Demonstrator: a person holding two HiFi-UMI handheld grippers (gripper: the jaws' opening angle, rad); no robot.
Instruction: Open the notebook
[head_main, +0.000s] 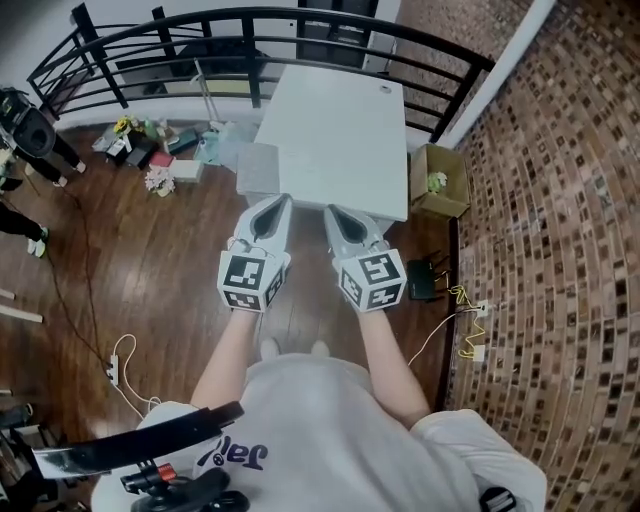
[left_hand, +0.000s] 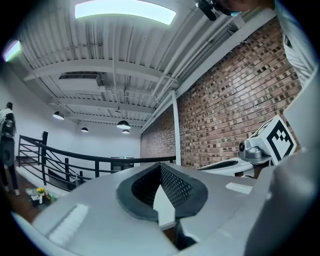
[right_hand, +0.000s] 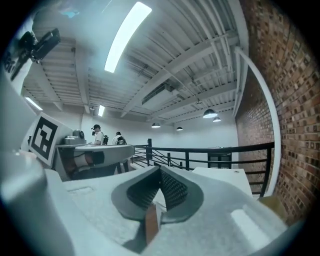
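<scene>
I see no notebook in any view. The white table (head_main: 340, 130) stands ahead of me, its top bare apart from a small mark near the far right corner. My left gripper (head_main: 283, 202) and right gripper (head_main: 331, 211) are held side by side just before the table's near edge, both pointing at it. In the left gripper view the left gripper (left_hand: 160, 165) is shut with nothing between its pads, and the right gripper's marker cube (left_hand: 276, 140) shows at the right. In the right gripper view the right gripper (right_hand: 160, 168) is shut and empty, with the table (right_hand: 222, 175) beyond it.
A grey square seat (head_main: 258, 170) sits at the table's near left corner. A cardboard box (head_main: 437, 180) and a black router (head_main: 422, 280) with cables lie on the right by the brick wall (head_main: 560, 200). A black railing (head_main: 250, 40) runs behind. Clutter (head_main: 150, 150) lies at the left.
</scene>
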